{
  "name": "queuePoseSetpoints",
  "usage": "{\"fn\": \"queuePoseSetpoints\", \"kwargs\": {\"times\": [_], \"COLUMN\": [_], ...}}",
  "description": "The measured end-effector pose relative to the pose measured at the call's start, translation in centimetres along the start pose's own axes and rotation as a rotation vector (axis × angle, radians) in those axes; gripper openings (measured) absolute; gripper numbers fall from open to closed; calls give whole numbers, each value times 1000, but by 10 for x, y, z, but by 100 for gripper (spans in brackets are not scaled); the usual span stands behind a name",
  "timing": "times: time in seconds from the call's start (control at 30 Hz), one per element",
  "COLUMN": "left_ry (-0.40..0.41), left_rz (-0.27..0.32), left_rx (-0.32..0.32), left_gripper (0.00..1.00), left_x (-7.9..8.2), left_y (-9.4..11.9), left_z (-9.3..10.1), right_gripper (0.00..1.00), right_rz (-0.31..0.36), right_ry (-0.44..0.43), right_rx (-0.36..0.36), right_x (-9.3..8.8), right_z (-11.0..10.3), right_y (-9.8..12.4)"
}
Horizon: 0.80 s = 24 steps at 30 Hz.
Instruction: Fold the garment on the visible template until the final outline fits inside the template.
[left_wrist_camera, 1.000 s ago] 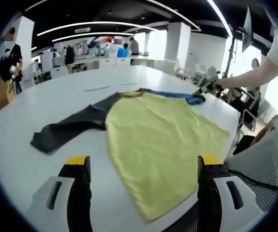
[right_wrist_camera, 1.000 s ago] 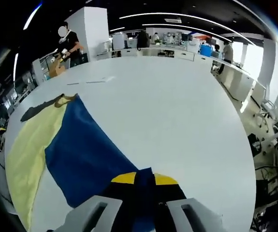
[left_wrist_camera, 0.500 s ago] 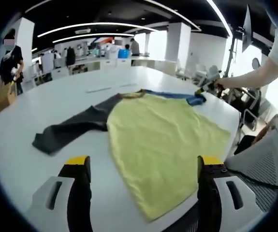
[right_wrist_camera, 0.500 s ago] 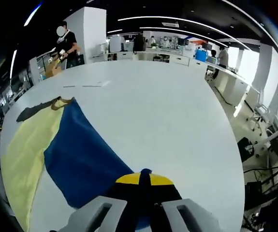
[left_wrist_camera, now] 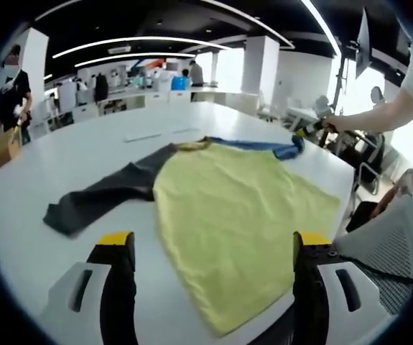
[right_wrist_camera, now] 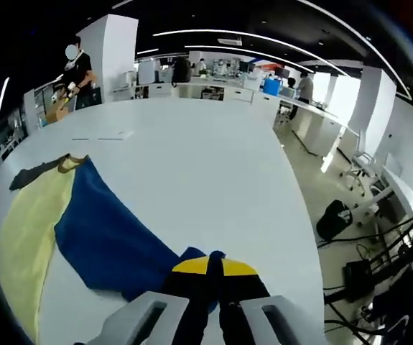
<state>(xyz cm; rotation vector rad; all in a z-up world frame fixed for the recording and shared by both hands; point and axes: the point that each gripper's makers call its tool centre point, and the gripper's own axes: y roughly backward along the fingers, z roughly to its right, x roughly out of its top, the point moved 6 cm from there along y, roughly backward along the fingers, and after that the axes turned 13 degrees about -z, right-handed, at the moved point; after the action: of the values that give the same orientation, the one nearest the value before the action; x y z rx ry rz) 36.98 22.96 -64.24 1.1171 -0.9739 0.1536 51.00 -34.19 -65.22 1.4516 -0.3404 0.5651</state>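
Observation:
A long-sleeved shirt lies flat on the white table [left_wrist_camera: 62, 154]. Its body is yellow [left_wrist_camera: 235, 201], one sleeve dark grey [left_wrist_camera: 105, 192], the other blue [right_wrist_camera: 113, 241]. My left gripper [left_wrist_camera: 213, 248] is open near the table's edge, just short of the shirt's hem, nothing between its jaws. My right gripper [right_wrist_camera: 216, 267] is shut on the cuff of the blue sleeve, which is stretched out away from the body. In the left gripper view my right gripper [left_wrist_camera: 308, 130] shows at the far right, held by a person's arm, with the blue cuff [left_wrist_camera: 289, 149] in it.
Faint marks [left_wrist_camera: 149, 134] lie on the table beyond the collar. A grey chair [left_wrist_camera: 389, 244] stands at the table's edge. A person [left_wrist_camera: 11, 93] stands far off by a cardboard box. Desks and pillars line the back of the room.
The right gripper has drawn the blue sleeve's cuff further outward and its view has swung toward the table's far edge. The left gripper has stayed open in place.

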Motion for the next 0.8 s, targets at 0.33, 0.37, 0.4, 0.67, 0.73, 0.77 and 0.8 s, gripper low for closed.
{"fn": "queuePoseSetpoints", "kwargs": {"times": [0.33, 0.37, 0.4, 0.67, 0.73, 0.77, 0.8], "left_ry": [4, 2, 2, 5, 3, 3, 4], "left_rz": [9, 9, 9, 10, 7, 6, 7], "left_rx": [-1, -2, -2, -7, -7, -7, -7], "left_gripper": [87, 87, 87, 87, 87, 87, 87], "left_x": [1, 0, 0, -1, -1, -1, -1], "left_y": [2, 1, 1, 0, 0, -1, -1], "left_z": [-2, -2, -2, -1, -1, -1, 0], "right_gripper": [0, 0, 0, 0, 0, 0, 0], "right_rz": [-46, -51, -52, -101, -101, -103, -106], "right_ry": [-27, -33, -35, -105, -120, -127, -130], "right_rx": [-66, -80, -83, -114, -113, -112, -112], "right_x": [-10, -11, -11, -20, -20, -21, -21], "right_z": [19, 23, 23, 30, 31, 31, 31], "right_y": [11, 13, 14, 22, 20, 18, 16]}}
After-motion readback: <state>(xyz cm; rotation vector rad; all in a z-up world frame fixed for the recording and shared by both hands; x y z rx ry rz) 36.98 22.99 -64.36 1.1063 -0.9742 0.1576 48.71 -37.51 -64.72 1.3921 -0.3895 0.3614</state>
